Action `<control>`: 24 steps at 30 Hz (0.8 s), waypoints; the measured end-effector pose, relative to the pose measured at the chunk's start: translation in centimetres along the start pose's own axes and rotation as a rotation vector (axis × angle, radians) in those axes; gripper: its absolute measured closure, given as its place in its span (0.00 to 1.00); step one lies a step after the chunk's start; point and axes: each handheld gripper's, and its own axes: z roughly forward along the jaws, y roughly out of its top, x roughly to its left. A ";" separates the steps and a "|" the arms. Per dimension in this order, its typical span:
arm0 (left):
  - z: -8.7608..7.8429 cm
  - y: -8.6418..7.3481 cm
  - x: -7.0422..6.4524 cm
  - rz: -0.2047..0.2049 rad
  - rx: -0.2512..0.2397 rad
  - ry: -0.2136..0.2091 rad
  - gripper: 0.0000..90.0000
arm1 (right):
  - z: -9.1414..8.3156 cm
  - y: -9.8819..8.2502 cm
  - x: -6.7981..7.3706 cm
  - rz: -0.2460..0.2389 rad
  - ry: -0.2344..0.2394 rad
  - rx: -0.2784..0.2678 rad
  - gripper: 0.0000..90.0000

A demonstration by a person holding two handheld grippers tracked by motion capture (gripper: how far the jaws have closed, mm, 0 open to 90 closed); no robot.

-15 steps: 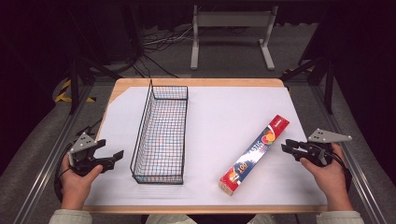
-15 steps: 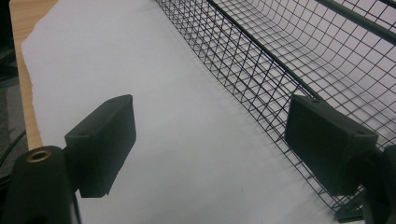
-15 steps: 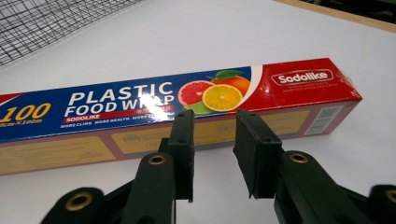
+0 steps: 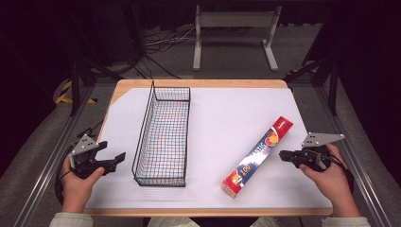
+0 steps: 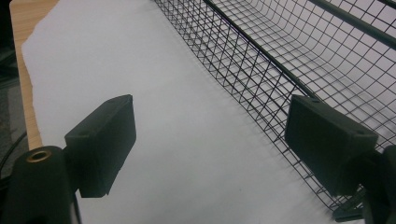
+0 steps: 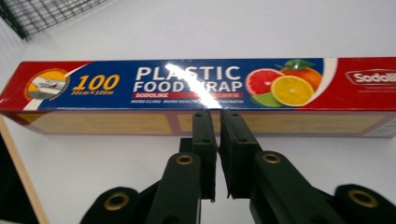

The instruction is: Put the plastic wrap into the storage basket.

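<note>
Near the counter's front right corner lies the plastic food wrap box [image 4: 258,158], slanting toward the right edge, well apart from the wire basket [image 4: 163,135] left of centre. The right gripper [image 4: 285,155] points at its long side, jaws nearly shut and empty; an approach seems underway, so they must open first. The left gripper [image 4: 112,158] waits beside the basket, jaws wide, holding nothing.
</note>
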 end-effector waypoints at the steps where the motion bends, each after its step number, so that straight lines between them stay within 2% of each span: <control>1: 0.0 0.0 0.0 0.000 0.000 0.000 0.19 | 0.0 0.2 0.3 -0.005 0.005 0.011 0.97; 9: 0.0 0.0 -0.1 0.003 0.010 0.002 0.19 | 0.6 1.1 1.9 -0.043 0.058 0.104 1.00; 24: 0.0 0.0 0.0 0.002 0.012 0.003 0.19 | 3.4 1.7 3.9 -0.100 0.129 0.184 1.00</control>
